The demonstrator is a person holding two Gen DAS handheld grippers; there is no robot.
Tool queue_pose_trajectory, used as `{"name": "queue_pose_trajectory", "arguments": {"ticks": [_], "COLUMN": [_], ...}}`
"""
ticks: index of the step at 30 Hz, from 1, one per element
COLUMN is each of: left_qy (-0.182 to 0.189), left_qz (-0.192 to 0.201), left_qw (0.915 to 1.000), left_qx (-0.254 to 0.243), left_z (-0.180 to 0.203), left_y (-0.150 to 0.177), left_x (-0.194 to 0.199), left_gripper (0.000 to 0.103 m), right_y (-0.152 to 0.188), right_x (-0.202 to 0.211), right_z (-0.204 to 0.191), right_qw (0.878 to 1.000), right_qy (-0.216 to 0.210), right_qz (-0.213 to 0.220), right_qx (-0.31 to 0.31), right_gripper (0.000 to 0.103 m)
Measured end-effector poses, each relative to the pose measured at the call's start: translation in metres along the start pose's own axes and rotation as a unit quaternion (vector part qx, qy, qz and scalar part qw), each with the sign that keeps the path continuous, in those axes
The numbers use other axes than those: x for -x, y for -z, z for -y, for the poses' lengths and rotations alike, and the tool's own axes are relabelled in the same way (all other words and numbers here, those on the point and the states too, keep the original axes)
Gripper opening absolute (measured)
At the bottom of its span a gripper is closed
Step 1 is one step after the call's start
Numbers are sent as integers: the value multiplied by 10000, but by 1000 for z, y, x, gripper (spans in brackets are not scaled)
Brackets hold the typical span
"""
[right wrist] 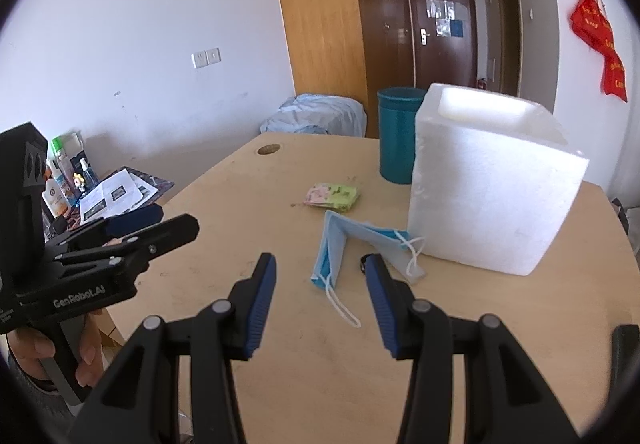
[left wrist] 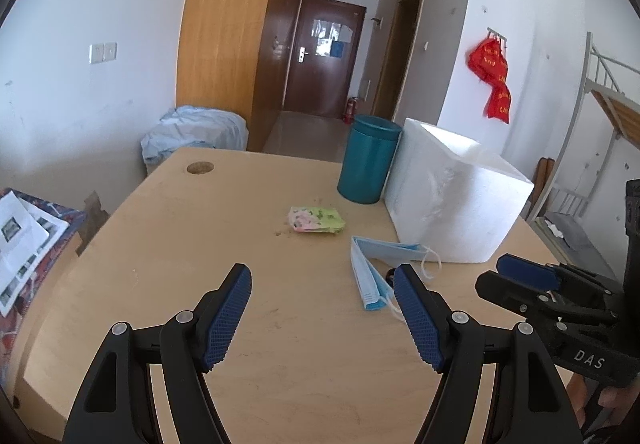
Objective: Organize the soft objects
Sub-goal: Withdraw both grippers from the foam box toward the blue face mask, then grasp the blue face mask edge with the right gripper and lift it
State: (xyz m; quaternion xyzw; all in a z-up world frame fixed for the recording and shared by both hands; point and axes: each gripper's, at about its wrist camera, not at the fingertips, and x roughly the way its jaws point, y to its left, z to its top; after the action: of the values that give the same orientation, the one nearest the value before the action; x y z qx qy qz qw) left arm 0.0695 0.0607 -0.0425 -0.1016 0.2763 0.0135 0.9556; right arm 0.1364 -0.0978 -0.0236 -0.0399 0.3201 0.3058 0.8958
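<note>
Folded blue face masks [left wrist: 366, 276] lie on the wooden table [left wrist: 280, 344], just in front of a white foam box [left wrist: 452, 200]. A green and pink tissue pack [left wrist: 317, 220] rests farther back near a teal canister [left wrist: 368, 160]. My left gripper [left wrist: 323, 276] hovers open and empty, with the masks beside its right fingertip. My right gripper [right wrist: 320, 264] is also open and empty above the table, and the masks [right wrist: 334, 244] lie just beyond its tips. Each view shows the other gripper at its edge: the right gripper [left wrist: 494, 274] and the left gripper [right wrist: 176, 220], the latter held by a hand.
The foam box [right wrist: 492, 184] and the canister [right wrist: 396, 132] stand at the back right, the tissue pack [right wrist: 332, 196] before them. A small dark object [right wrist: 363, 262] lies by the masks. The table has a cable hole [left wrist: 200, 167]. Papers [left wrist: 20, 240] and bottles [right wrist: 60, 180] sit left.
</note>
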Motion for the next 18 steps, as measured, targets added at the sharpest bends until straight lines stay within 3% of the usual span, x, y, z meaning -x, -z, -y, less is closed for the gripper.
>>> {"name": "queue_pose_trajectory", "arguments": {"ticks": [18], "left_qy": [-16], "left_qz": [-48], "left_qw": [10000], "left_qx": [-63], "left_z": [-23], "left_y": [-3], "left_x": [-37], "left_gripper": [75], "right_y": [-11], "right_x": [-63], "right_z": [-7], "right_qw": [9990], "right_qy": [-74], "right_qz": [-434], "right_qx": [71], "right_gripper": [51]}}
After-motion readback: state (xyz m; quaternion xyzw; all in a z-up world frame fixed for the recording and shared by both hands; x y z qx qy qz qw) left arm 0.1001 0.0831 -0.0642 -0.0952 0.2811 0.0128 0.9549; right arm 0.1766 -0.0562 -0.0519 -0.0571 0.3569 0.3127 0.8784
